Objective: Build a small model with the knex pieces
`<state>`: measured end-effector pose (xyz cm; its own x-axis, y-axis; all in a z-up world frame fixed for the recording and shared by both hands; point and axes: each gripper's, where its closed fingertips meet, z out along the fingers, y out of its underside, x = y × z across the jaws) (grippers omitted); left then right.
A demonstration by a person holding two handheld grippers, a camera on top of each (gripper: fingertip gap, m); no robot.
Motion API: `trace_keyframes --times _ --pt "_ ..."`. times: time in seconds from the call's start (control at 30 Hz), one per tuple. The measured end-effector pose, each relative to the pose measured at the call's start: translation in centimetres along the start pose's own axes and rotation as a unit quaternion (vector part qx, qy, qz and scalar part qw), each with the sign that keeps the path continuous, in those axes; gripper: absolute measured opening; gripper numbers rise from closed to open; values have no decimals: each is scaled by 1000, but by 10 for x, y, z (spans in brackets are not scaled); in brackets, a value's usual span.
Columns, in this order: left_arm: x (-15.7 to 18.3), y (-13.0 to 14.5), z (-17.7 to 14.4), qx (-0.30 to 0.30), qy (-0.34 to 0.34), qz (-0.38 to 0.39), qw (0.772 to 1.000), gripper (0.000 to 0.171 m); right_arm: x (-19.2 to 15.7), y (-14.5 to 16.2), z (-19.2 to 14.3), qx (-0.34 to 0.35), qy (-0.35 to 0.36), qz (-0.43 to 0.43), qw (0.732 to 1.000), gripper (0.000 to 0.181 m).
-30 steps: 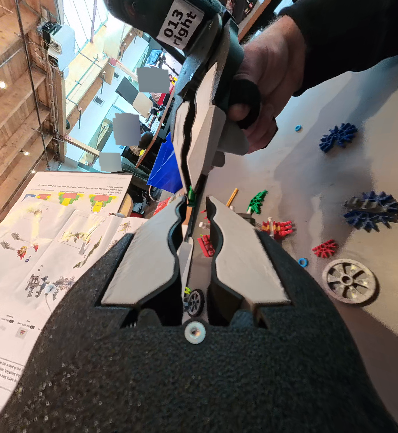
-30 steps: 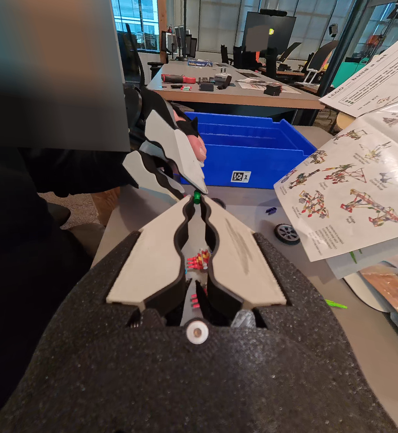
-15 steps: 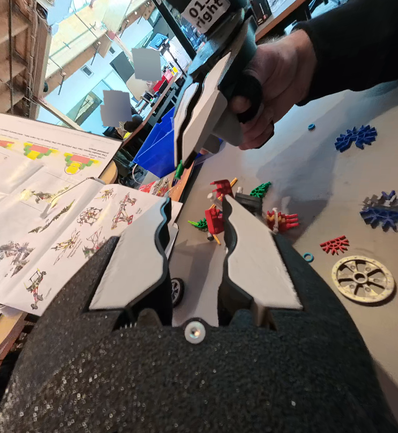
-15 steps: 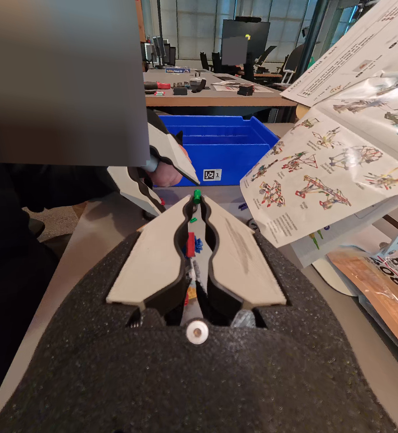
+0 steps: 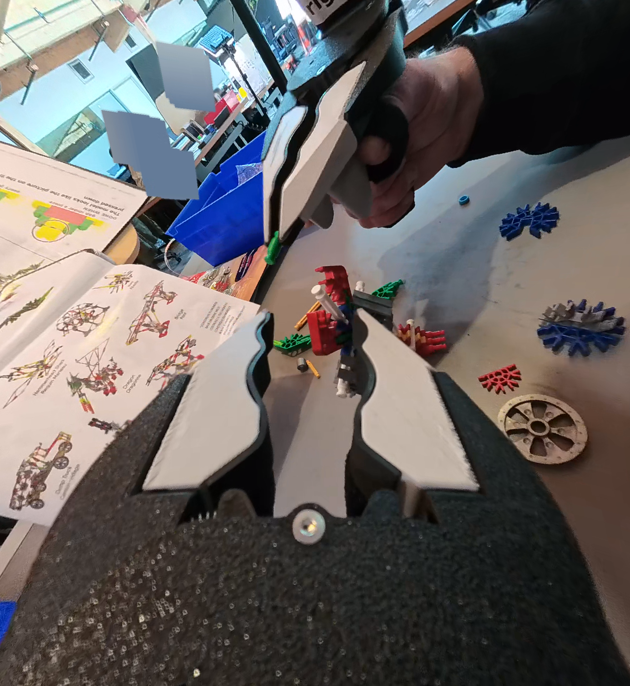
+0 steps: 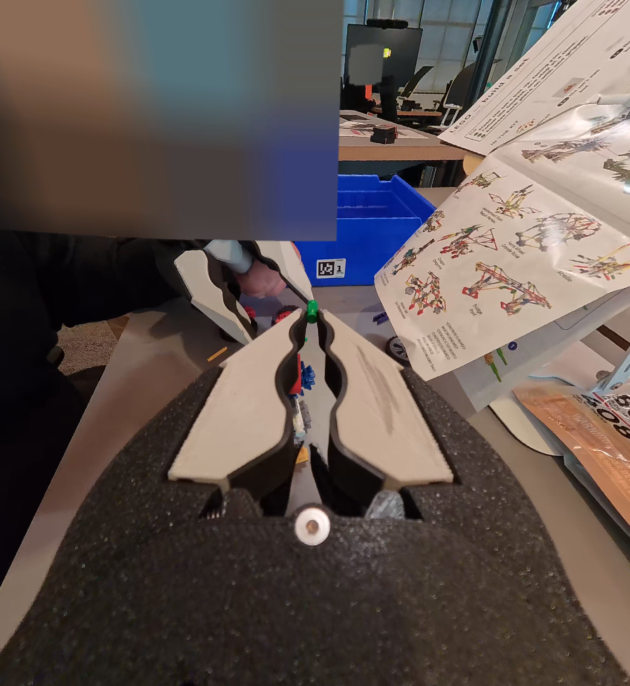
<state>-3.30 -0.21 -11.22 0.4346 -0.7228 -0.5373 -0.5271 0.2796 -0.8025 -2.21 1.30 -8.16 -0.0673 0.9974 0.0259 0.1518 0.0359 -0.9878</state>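
My right gripper [image 6: 310,315] is shut on a short green rod [image 6: 310,310] at its fingertips. In the left wrist view the right gripper [image 5: 274,237] hangs above the table, held by a hand, with the green rod [image 5: 272,249] sticking out below it. My left gripper [image 5: 311,319] is open and empty, low over the grey table [image 5: 454,282]. Just beyond its tips lies a cluster of red, blue and white toy connectors and rods [image 5: 326,319]. The cluster also shows between my right fingers in the right wrist view [image 6: 300,375]. The left gripper [image 6: 278,319] shows there, open.
An open instruction booklet [image 5: 94,334] stands at the left. A blue bin [image 5: 228,211] sits behind. Blue snowflake connectors [image 5: 580,328], a red connector [image 5: 499,378], a grey wheel hub [image 5: 541,428] and a small blue ring [image 5: 463,200] lie at the right. A black wheel [image 6: 397,349] lies under the booklet. One gripper's finger ends stand about 4 centimetres off the other's.
My left gripper has opened wider, come away from the green rod and dropped toward the toy cluster on the table. My right gripper stays shut on the green rod.
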Motion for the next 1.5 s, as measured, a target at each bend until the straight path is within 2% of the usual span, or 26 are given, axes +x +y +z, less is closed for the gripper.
trace_keyframes --times 0.4,0.9,1.5 --pt "4 11 5 -20 18 -19 999 37 -1 1 0 -4 2 -4 1000 5" --pt "7 14 8 -28 26 -24 999 23 -1 4 0 -12 3 -9 1000 5" --pt "11 18 9 -39 34 -26 998 27 1 6 1 -15 7 -10 1000 5"
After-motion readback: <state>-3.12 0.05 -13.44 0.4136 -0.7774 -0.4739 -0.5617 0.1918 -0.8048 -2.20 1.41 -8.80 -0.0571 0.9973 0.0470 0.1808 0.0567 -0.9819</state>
